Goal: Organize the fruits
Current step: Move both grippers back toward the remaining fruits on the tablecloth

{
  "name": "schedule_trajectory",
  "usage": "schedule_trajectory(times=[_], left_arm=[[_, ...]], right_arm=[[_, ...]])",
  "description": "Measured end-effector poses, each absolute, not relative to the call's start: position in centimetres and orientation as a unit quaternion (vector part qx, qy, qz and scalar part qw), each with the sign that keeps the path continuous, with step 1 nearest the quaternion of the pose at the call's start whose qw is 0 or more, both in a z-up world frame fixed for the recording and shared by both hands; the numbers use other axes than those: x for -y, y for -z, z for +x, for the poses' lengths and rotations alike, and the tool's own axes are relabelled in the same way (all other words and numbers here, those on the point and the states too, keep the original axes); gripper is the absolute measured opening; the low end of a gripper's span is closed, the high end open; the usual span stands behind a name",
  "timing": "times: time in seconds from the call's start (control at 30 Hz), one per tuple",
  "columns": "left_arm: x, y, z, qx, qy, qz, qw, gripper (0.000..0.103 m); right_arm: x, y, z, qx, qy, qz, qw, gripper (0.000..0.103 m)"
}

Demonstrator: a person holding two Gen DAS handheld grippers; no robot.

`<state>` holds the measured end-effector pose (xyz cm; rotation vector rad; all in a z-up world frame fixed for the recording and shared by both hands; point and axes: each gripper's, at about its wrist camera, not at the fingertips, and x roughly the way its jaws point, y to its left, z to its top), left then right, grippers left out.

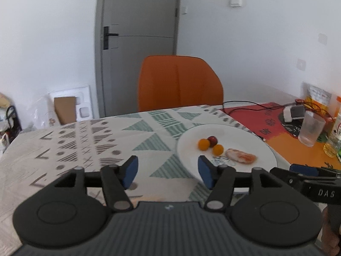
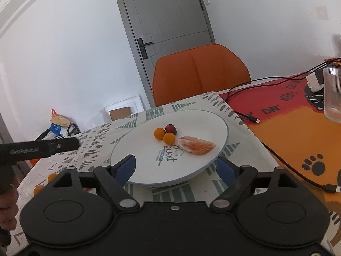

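Note:
A white plate (image 2: 132, 149) on the patterned tablecloth holds two small orange fruits (image 2: 159, 133), a dark red fruit (image 2: 171, 128) and a peeled citrus segment (image 2: 197, 144). The plate (image 1: 251, 143) also shows in the left wrist view with the same fruits (image 1: 204, 144). My right gripper (image 2: 177, 168) is open, its blue pads at either side of the plate's near rim. My left gripper (image 1: 168, 171) is open and empty above the cloth, left of the plate. Two more small orange fruits (image 2: 52, 177) lie on the cloth at the left.
An orange chair (image 2: 200, 72) stands behind the table. A ribbed glass (image 2: 332, 93), a charger with black cables (image 2: 277, 153) and an orange-red mat (image 2: 298, 128) lie to the right. Bottles and packets (image 1: 332, 128) stand at the far right.

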<state>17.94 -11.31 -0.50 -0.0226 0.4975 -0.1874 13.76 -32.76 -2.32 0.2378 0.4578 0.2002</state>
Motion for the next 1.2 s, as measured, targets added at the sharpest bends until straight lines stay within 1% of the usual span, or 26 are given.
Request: schedule_trajectory(times=[0.03, 0.07, 0.1, 0.17, 0.33, 0.4, 0.47, 0.5, 0.73, 0.93, 1.2], left_arm=[[10.9, 0.5, 17.7, -0.246, 0.090, -0.017, 0.965, 0.069], [10.5, 0.5, 17.5, -0.247, 0.087, -0.022, 0.965, 0.076], [10.2, 0.5, 17.3, -0.247, 0.085, -0.023, 0.965, 0.080], [9.5, 0.4, 16.7, -0.245, 0.077, -0.022, 0.966, 0.082], [7.6, -0.1, 15.3, -0.236, 0.059, -0.038, 0.969, 0.087], [6.9, -0.3, 14.6, -0.232, 0.049, -0.050, 0.970, 0.092], [6.2, -0.4, 13.9, -0.225, 0.040, -0.056, 0.972, 0.094], [5.9, -0.5, 13.6, -0.221, 0.037, -0.058, 0.973, 0.096], [3.1, -1.1, 11.5, -0.209, 0.008, -0.075, 0.975, 0.097], [0.9, -1.4, 10.8, -0.216, -0.019, -0.083, 0.973, 0.097], [-0.8, -0.2, 10.5, -0.223, -0.020, -0.098, 0.970, 0.095]], right_arm=[[32.7, 2.3, 13.8, -0.228, -0.099, 0.121, 0.961, 0.083], [32.5, 2.2, 13.8, -0.230, -0.101, 0.123, 0.960, 0.083], [32.4, 2.1, 13.7, -0.230, -0.102, 0.121, 0.960, 0.085], [31.9, 1.8, 13.2, -0.225, -0.101, 0.112, 0.963, 0.094], [31.2, 1.4, 12.4, -0.216, -0.109, 0.108, 0.964, 0.098], [30.8, 1.4, 12.2, -0.215, -0.110, 0.109, 0.964, 0.100], [30.5, 1.3, 12.1, -0.214, -0.112, 0.110, 0.964, 0.103], [30.2, 1.3, 12.0, -0.213, -0.114, 0.109, 0.964, 0.103], [28.4, 0.8, 11.4, -0.214, -0.133, 0.096, 0.963, 0.103], [27.0, 0.3, 11.0, -0.210, -0.146, 0.090, 0.963, 0.103], [25.0, 0.5, 11.3, -0.221, -0.168, 0.076, 0.958, 0.103]])
